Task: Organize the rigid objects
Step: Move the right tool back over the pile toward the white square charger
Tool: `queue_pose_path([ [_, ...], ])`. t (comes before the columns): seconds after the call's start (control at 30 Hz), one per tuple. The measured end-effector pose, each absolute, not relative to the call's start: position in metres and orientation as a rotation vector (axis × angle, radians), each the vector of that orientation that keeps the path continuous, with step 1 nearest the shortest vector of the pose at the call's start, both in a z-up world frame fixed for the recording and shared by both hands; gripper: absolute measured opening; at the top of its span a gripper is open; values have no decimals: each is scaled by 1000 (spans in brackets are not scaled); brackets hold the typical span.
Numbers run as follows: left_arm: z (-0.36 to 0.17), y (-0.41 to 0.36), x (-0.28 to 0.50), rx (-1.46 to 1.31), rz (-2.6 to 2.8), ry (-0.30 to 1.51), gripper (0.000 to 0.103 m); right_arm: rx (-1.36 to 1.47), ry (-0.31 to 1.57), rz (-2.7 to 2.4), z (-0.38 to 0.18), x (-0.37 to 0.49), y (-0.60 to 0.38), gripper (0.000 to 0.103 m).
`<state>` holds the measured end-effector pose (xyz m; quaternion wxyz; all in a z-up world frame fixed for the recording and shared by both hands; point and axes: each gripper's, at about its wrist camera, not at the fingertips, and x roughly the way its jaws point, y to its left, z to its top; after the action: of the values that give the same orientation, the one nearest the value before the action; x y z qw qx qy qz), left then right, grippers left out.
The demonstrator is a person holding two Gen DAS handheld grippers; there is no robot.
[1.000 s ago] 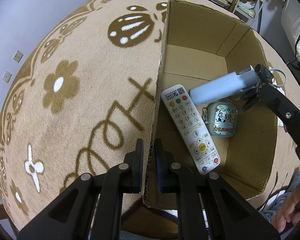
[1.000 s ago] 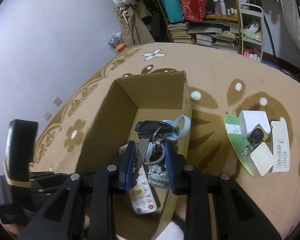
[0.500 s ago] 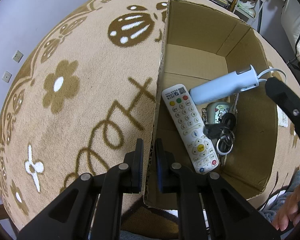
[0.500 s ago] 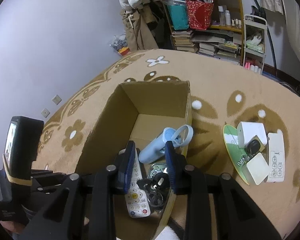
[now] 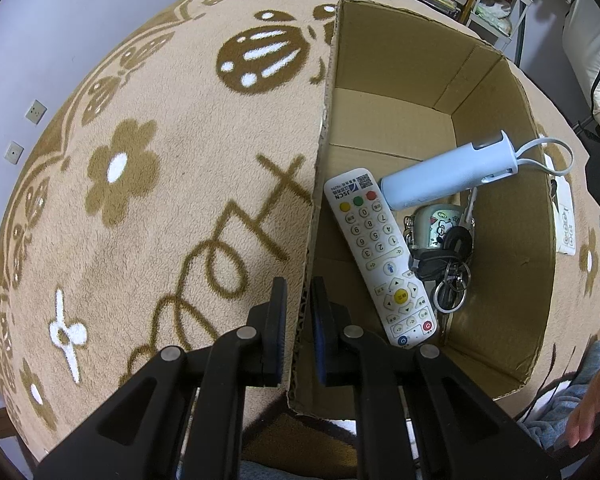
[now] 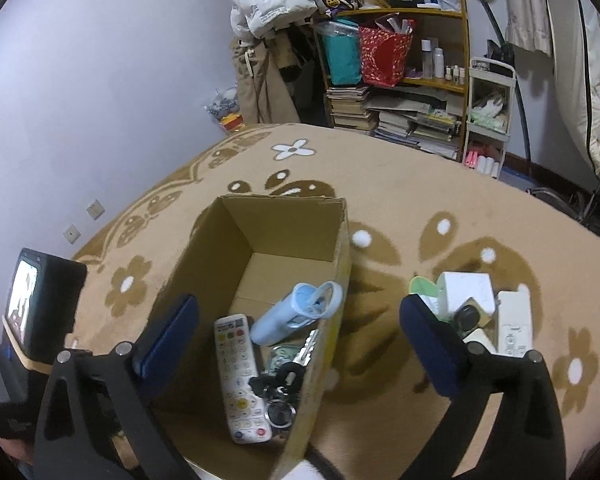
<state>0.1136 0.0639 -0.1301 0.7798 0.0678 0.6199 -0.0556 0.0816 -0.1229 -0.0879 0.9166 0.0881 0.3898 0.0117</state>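
Rug [image 5: 148, 208], L gripper [image 5: 299, 304] clamping box [image 5: 320, 184]

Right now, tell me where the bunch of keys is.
The bunch of keys lies on the floor of the cardboard box, between the white remote and the box's right wall, partly overlapping the cartoon tin under the blue handheld fan.

My left gripper [image 5: 299, 300] pinches the cardboard box [image 5: 500, 280] wall; remote [image 5: 376, 256], keys [image 5: 448, 268], seemingly a fan [image 5: 448, 174] inside.
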Motion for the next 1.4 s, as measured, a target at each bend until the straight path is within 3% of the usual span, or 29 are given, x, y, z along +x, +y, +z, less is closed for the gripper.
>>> queue_pose_path([
  [1.4, -132, 59, 117, 182, -112, 1343, 11, 250, 810, -194, -123, 83, -214, 103],
])
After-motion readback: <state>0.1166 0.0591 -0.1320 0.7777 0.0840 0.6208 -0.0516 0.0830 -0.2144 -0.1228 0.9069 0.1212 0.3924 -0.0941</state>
